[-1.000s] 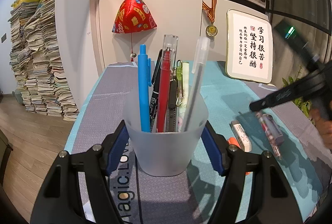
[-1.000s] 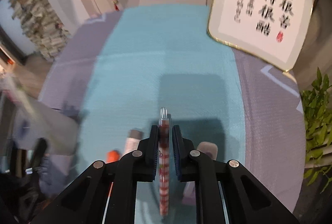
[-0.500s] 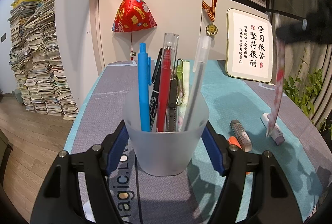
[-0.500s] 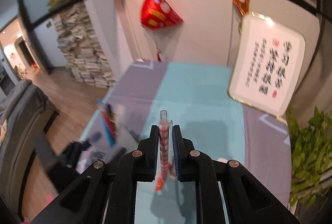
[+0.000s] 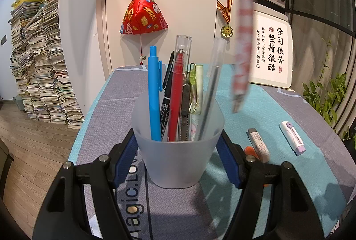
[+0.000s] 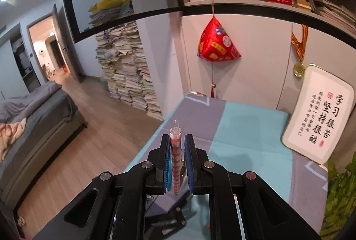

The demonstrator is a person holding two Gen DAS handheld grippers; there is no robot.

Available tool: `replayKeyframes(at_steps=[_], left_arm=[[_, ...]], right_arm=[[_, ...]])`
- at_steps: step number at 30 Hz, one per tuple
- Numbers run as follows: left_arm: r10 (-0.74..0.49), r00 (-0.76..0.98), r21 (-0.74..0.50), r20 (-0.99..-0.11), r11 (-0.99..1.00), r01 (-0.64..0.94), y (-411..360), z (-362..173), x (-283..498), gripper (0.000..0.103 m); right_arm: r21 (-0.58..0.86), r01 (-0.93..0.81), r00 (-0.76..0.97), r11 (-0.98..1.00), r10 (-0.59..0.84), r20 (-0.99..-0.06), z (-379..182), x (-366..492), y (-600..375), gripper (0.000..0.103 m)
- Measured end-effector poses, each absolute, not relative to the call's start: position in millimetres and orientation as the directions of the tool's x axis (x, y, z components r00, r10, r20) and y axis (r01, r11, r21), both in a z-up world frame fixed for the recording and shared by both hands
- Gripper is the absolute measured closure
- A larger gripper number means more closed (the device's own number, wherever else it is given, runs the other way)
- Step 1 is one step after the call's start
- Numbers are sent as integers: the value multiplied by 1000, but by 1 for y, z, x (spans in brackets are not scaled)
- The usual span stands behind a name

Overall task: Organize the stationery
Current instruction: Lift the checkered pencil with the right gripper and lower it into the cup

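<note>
A desk covered in a grey and teal cloth [image 5: 255, 102]. The left gripper [image 5: 178, 146] clamps a frosted pen cup [image 5: 178, 160] standing on it, full of pens. The right gripper [image 6: 177, 151] pinches a red-patterned pen [image 6: 175, 164], hanging upright above the cup's right side. An eraser [image 5: 259, 145] and a correction tape [image 5: 292, 137] lie on the cloth, right of the cup.

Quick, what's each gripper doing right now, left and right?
Left gripper: shut on the frosted cup of pens.
Right gripper: shut on the red-and-white patterned pen, held upright in the air.
</note>
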State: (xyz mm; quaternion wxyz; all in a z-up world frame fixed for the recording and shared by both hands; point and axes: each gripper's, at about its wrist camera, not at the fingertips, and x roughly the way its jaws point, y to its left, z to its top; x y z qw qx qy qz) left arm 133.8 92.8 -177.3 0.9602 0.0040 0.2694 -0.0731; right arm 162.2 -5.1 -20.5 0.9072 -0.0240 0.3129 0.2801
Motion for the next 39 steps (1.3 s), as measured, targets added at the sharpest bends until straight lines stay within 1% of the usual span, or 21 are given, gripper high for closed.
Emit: replayKeyframes(at_steps=[3, 26, 31, 39], left_arm=[[-138, 844, -32, -519, 989, 142, 93, -177, 134, 33], [-138, 842, -32, -522, 989, 142, 92, -178, 135, 33], [-138, 842, -32, -522, 989, 142, 92, -178, 134, 33], [-136, 841, -30, -524, 989, 142, 91, -178, 134, 33]], right_arm=[[116, -521, 652, 845, 482, -585, -27, 167, 2, 89], [123, -540, 571, 833, 470, -673, -71, 172, 8, 89], [119, -545, 557, 830, 464, -689, -76, 169, 8, 89], [153, -537, 534, 830, 474, -700, -77, 170, 1, 89]])
